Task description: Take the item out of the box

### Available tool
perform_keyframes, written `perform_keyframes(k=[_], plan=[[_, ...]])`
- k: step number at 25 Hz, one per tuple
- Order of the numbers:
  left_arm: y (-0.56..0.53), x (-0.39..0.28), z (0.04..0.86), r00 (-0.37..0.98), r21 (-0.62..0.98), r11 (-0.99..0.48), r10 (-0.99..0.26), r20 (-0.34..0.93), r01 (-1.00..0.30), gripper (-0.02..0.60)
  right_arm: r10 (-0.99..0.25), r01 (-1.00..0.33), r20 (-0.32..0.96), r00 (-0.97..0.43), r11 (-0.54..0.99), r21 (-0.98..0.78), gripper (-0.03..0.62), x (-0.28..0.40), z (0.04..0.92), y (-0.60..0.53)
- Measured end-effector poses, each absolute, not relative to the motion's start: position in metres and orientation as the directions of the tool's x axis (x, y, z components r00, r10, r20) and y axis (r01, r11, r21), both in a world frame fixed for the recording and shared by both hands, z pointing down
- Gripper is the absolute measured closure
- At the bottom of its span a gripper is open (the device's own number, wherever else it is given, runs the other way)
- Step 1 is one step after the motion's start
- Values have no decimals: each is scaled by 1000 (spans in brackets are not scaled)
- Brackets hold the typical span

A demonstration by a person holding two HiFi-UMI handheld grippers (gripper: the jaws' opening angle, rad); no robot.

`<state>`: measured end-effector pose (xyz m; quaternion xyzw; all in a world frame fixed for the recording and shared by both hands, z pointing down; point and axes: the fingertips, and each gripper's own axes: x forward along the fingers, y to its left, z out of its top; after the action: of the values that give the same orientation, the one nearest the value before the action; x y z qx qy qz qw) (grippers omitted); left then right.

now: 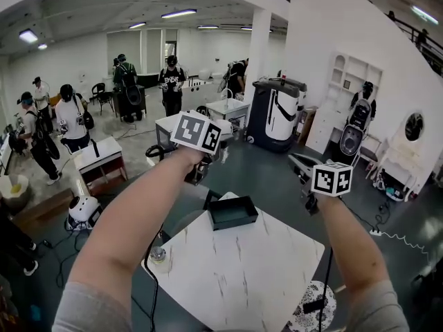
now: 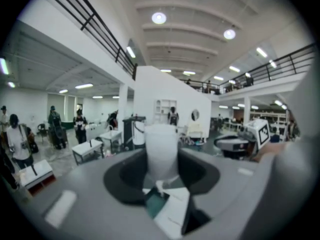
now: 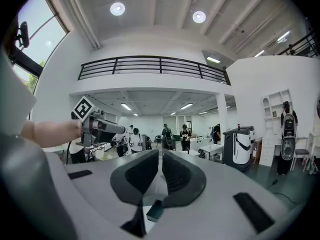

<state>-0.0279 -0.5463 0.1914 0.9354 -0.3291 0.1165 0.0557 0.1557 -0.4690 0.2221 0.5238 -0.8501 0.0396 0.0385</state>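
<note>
Holding a white cylindrical item clamped in my left gripper, clear of the open dark rectangular box at its five o'clock, I am carrying my right gripper closed and empty, so seemingly only setting down is remaining.

White marble-pattern tabletop: mostly bare, open from above. Obstacles: dark open-topped rectangular box, far corner; small round jar, left edge.

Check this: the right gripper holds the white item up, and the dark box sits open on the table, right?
No: the left gripper holds the white item, as the left gripper view shows. The dark box does sit open on the table.
</note>
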Motion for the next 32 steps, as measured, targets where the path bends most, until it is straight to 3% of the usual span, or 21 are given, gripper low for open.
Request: perform_keyframes(k=[32], plan=[[-291, 48, 205, 638, 8, -651, -740, 212, -759, 400, -799, -797, 101, -593, 601, 68, 585, 244, 201, -279]])
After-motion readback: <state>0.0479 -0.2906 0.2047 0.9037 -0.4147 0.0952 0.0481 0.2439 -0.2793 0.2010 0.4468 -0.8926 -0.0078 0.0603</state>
